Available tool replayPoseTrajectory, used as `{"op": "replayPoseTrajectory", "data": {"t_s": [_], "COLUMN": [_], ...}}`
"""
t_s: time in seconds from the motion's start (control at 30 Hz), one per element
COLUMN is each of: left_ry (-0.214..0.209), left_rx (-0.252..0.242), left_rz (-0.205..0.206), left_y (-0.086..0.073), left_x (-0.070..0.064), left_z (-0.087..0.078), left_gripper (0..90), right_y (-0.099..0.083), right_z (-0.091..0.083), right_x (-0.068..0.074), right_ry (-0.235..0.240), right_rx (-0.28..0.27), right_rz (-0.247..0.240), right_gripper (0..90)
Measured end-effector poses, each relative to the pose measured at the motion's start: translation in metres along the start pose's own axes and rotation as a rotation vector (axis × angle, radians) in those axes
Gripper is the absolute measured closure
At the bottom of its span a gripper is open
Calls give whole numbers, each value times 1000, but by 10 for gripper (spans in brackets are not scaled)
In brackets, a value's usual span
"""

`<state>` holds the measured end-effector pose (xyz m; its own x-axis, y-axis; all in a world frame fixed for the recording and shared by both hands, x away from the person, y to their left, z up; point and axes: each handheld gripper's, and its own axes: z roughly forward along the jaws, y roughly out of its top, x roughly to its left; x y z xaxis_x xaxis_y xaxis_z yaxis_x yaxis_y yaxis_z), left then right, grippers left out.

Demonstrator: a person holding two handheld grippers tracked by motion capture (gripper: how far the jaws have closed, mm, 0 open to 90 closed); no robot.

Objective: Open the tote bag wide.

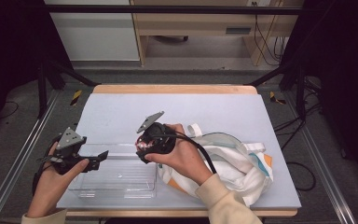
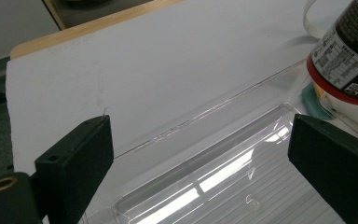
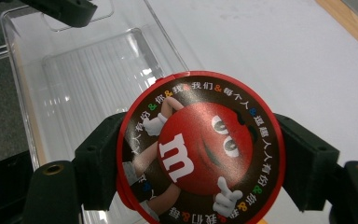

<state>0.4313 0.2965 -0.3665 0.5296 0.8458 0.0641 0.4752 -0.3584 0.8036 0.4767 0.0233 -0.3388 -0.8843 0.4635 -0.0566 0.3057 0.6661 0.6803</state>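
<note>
Even overhead light; glare on clear tray [image 2: 223,172]; dark edges.

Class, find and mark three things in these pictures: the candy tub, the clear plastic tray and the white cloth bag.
candy tub [image 3: 200,149], right gripper view, on its round printed lid.
clear plastic tray [image 1: 121,177], high view, on its ribbed floor.
white cloth bag [image 1: 233,165], high view, on its crumpled white fabric.

The round lid of the candy can [image 3: 200,149] bears a white "m" on a red cartoon figure, ringed by repeated Chinese characters "我们"; its side label's print is too small to read
</note>
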Motion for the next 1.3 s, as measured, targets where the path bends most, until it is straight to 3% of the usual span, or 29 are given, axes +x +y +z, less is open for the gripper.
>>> {"op": "replayPoseTrajectory", "data": {"t_s": [0.67, 1.3], "left_ry": [9, 11], "left_rx": [-13, -11], "left_rz": [-27, -30], "left_y": [-3, -3], "left_x": [9, 10], "left_z": [-5, -4], "left_gripper": [70, 69], "right_y": [4, -1], "right_z": [16, 27], "right_x": [15, 15], "right_ry": [21, 31], "right_rx": [39, 70], "right_rz": [-31, -29], "right_gripper": [260, 260]}}
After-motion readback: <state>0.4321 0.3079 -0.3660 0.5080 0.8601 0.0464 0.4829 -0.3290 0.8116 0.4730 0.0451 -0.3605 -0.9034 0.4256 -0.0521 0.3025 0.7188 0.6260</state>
